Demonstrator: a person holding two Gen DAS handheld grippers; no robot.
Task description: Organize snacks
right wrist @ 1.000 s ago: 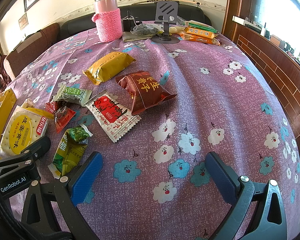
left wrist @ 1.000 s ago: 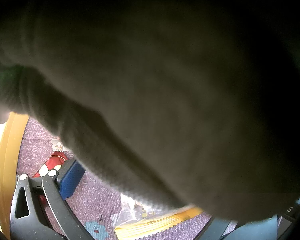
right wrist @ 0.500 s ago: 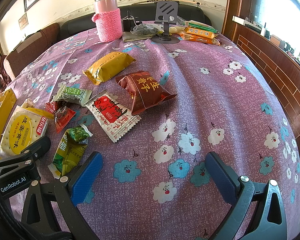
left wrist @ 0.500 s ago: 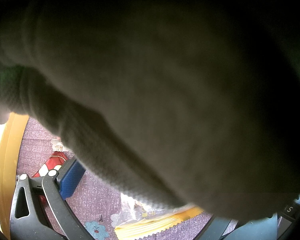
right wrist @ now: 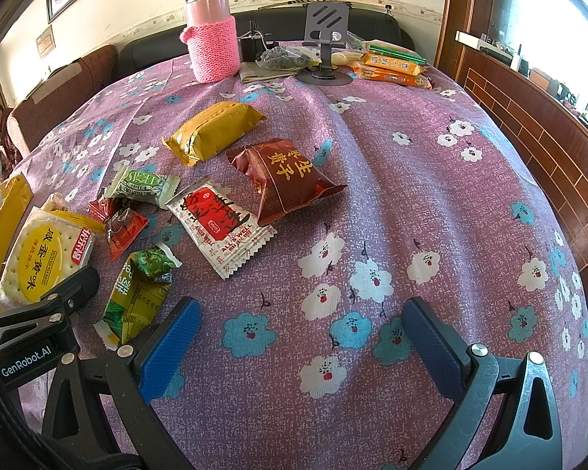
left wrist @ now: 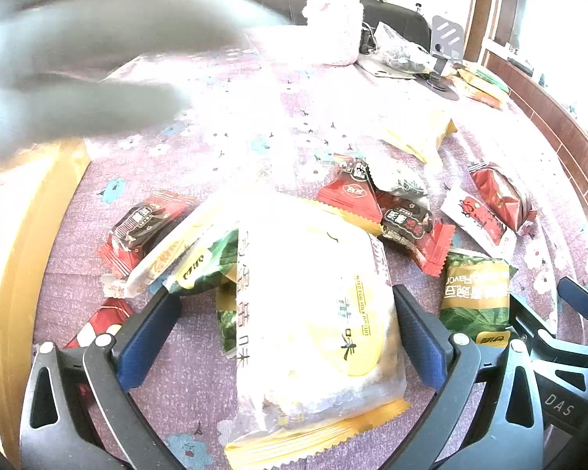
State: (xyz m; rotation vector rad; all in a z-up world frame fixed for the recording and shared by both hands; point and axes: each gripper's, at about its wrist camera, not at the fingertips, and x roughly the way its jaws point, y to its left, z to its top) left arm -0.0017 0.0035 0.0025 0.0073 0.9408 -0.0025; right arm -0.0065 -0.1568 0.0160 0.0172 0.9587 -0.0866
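Reading the labels first, I made out "GenRobot.AI" on my left claw (right wrist: 39,329) as seen from the right wrist, and "ALL IS WELL" on the white-and-red packet (right wrist: 219,223) ahead of my right claw (right wrist: 305,340). My right claw was spread wide over bare floral cloth on the desk (right wrist: 431,180), pinching nothing. My left claw (left wrist: 282,329) was spread too, the yellow-labelled cracker pack (left wrist: 317,325) lying between its fingers; I could not tell whether they touched it. A green "Flavor" packet (left wrist: 476,293) lay just to its right.
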